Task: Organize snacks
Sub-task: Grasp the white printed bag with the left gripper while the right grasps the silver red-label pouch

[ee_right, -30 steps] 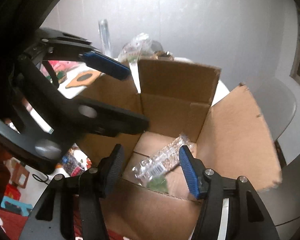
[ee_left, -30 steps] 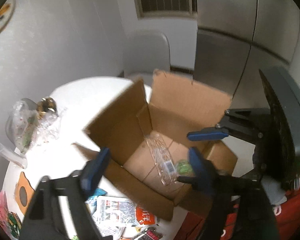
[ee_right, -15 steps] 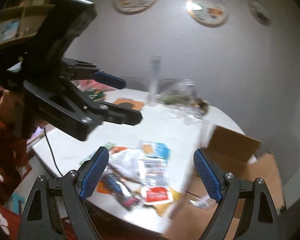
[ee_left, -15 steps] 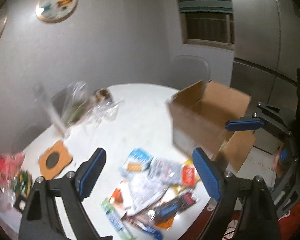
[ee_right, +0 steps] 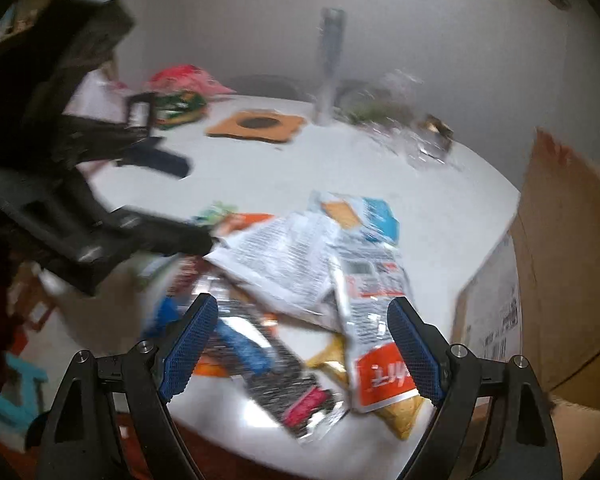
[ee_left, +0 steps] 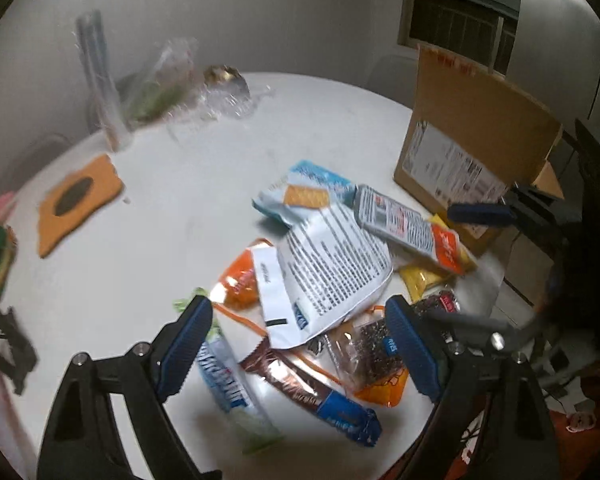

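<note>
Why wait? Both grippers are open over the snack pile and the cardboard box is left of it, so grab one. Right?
One slip: the cardboard box stands right of the snack pile, as the left wrist view shows. Both the left gripper and right gripper are open over it.

A heap of snack packets (ee_left: 324,280) lies on the table (ee_left: 172,216) at its near edge — the cardboard box (ee_left: 472,148) stands just right of it. A mat (ee_left: 76,204) lies far left, and behind it, by the wall, a tall bottle (ee_left: 100,80) stands beside plastic bags (ee_left: 168,88).
</note>
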`<state>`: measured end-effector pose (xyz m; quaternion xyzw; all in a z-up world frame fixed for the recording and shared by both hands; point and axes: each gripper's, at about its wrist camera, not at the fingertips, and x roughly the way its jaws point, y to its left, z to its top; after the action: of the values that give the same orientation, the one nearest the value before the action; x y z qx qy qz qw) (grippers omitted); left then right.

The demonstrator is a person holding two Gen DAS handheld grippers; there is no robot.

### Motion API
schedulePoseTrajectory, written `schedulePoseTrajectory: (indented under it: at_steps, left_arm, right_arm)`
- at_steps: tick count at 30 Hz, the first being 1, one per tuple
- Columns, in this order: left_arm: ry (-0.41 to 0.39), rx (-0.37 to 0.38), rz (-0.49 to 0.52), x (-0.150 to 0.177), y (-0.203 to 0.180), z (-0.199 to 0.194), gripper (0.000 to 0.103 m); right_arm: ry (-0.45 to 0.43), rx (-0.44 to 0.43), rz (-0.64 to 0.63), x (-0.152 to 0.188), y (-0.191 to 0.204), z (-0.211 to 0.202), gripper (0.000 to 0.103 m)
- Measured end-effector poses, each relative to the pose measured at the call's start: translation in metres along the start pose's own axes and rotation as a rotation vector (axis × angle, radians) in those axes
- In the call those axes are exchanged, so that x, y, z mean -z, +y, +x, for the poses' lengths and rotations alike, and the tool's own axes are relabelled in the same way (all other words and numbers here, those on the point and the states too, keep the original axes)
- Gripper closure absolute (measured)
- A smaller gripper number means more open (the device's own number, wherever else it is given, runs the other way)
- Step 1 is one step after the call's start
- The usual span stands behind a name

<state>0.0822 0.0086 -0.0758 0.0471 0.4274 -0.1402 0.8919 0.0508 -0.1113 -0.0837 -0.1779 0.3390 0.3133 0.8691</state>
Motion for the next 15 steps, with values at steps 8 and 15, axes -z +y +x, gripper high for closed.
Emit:
schedulePoseTrajectory:
  at_steps: [8,15]
  left_arm:
    - [0.029,0.098,-0.016,-0.013,-0.003,0.042,0.018]
    - [0.015,0.102,0.001,-0.031,-0.001,0.06,0.019]
  right_arm:
    - [0.007,0.09,0.044,0.006,-0.018,0.029,0.02]
    - [0.023,0.076,0.121,0.005,-0.034,0.041,0.031]
